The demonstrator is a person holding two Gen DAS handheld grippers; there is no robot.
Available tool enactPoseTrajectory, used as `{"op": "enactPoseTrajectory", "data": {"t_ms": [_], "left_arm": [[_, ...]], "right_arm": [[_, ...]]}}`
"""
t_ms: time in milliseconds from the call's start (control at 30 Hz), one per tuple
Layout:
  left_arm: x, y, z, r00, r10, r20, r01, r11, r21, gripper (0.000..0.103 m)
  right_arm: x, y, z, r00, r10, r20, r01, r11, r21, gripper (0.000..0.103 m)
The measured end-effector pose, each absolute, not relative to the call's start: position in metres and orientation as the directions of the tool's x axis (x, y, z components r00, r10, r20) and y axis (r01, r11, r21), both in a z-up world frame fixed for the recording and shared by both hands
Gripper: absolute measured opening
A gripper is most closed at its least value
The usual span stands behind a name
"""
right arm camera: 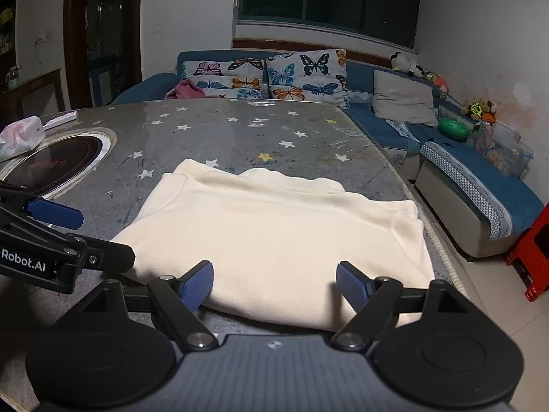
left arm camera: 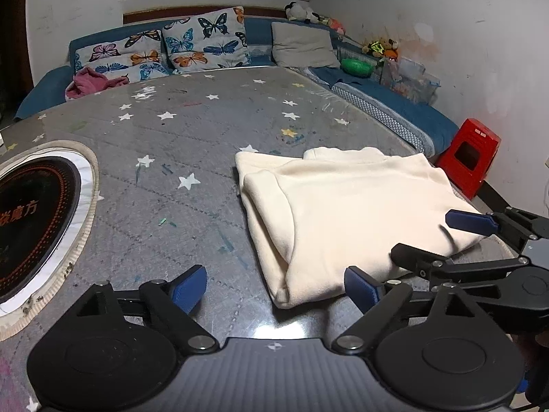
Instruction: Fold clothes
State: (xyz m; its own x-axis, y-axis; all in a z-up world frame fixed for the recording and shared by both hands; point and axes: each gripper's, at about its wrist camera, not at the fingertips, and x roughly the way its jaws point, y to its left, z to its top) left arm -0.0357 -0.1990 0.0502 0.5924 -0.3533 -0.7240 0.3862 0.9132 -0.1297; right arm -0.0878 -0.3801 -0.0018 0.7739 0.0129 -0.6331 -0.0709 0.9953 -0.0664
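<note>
- A folded cream garment (right arm camera: pixel 274 230) lies on the near right part of the star-patterned table (left arm camera: pixel 178 144).
- Left gripper (left arm camera: pixel 276 286) and right gripper (right arm camera: pixel 274 283): both spread wide, holding nothing.
- Risk: a finger snagging the near edge could undo the fold.

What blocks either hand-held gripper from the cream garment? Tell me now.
Nothing visible does. The folded cream garment lies flat on the star-print table. The right hand-held gripper is open with the garment's near edge between its fingers. The left hand-held gripper is open at the garment's near corner.
</note>
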Motion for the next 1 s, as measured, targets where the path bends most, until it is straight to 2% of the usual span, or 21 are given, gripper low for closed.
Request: {"op": "enactPoseTrajectory", "data": {"t_ms": [67, 267, 433, 1000], "left_arm": [[-0.037, -0.198, 0.050, 0.597, -0.351, -0.722, 0.382, 0.915, -0.128, 0.096], [-0.039, -0.193, 0.051, 0.608, -0.345, -0.715, 0.374, 0.919, -0.126, 0.101], [-0.041, -0.192, 0.051, 0.611, -0.342, -0.714, 0.366, 0.922, -0.128, 0.103], [-0.057, -0.189, 0.050, 0.624, -0.296, -0.723, 0.343, 0.935, -0.087, 0.103]], "right_arm": [[-0.088, -0.378, -0.001, 0.777, 0.006, -0.629, -0.066, 0.995, -0.071, 0.088], [-0.092, -0.376, 0.001, 0.788, -0.005, -0.616, -0.050, 0.996, -0.071, 0.100], [-0.093, -0.373, 0.003, 0.790, -0.014, -0.613, -0.044, 0.996, -0.079, 0.103], [-0.113, -0.379, -0.001, 0.788, -0.048, -0.614, 0.023, 0.999, -0.049, 0.103]]}}
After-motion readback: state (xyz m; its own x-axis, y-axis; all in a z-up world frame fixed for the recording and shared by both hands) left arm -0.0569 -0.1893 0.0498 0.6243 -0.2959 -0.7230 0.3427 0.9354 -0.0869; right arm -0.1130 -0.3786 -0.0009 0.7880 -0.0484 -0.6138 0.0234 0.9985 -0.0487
